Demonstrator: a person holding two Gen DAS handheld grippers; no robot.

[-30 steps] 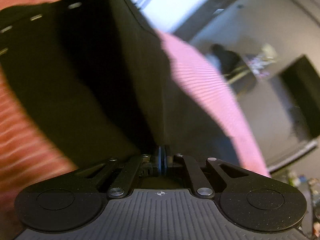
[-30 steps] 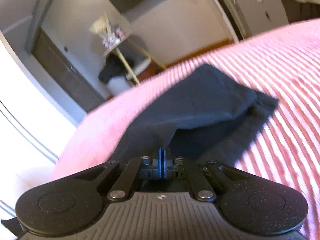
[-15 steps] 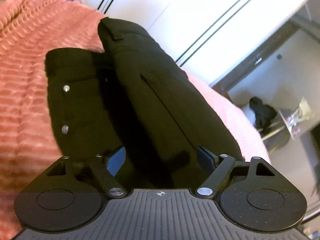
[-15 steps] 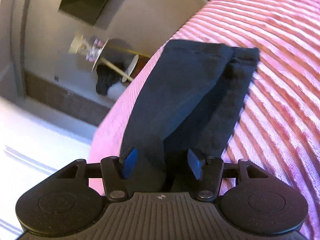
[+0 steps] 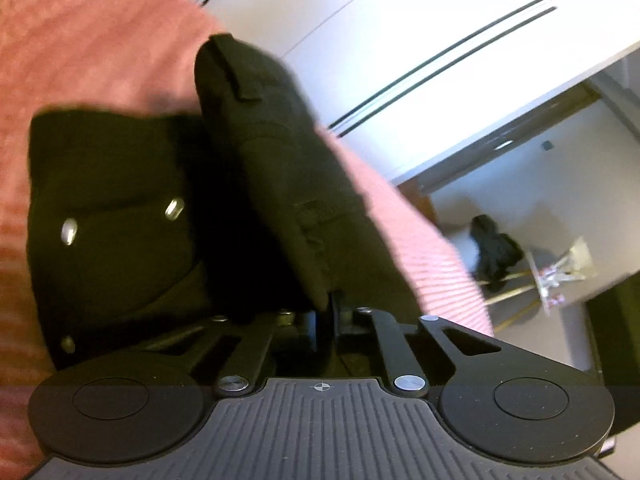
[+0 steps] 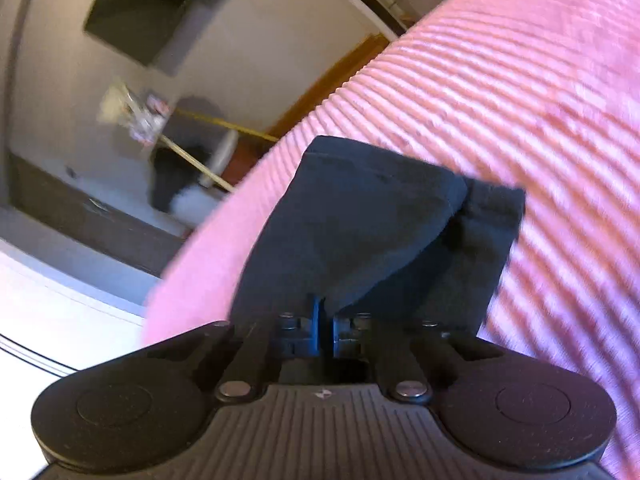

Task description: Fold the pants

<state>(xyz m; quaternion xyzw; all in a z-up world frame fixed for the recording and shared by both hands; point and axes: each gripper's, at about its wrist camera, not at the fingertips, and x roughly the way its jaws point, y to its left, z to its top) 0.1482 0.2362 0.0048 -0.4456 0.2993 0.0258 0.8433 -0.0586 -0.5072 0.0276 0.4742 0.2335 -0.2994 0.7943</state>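
Note:
Black pants (image 5: 280, 168) lie on a pink ribbed bedspread (image 5: 80, 48). In the left wrist view I see the waist end, with metal buttons (image 5: 174, 208) on the lower layer and a lifted fold above it. My left gripper (image 5: 326, 312) is shut on the edge of that lifted fold. In the right wrist view the leg ends of the pants (image 6: 360, 216) rest on the bedspread (image 6: 520, 128), one leg raised over the other. My right gripper (image 6: 324, 320) is shut on the upper leg's edge.
The bed's edge runs close behind the pants in both views. Beyond it are a white wall (image 5: 400, 40), a wooden floor strip (image 6: 340, 80), a small table with clutter (image 6: 136, 116) and a dark wall screen (image 6: 152, 4).
One second ago both grippers were shut on the fabric. Half a second ago both stood open with the pants lying between the fingers. Now both are shut on the pants' edges again.

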